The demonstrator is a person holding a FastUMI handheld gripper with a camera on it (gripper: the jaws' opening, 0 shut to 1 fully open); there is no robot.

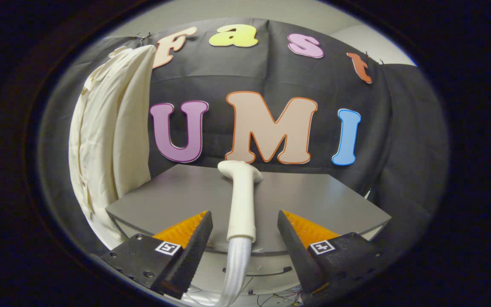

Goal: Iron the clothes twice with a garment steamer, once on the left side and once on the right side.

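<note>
Black cloth wall (399,128) wrapped the booth, and a grey table (313,200) sat in front of it. A cream garment (109,140) hung off the table's left side, against the cloth. The white garment steamer (242,200) lay on the table, long axis running away from the fingers, head toward the wall, ribbed hose (236,268) trailing back. The gripper (244,230) stood wide open, the steamer's handle between its fingers, neither touching. Square markers (167,247) showed no readable writing.

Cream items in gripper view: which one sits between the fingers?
The steamer wand, lying on the grey table, its handle between the open gripper's fingers, neither touching. The cream shirt hangs off left, beyond the fingers.
</note>
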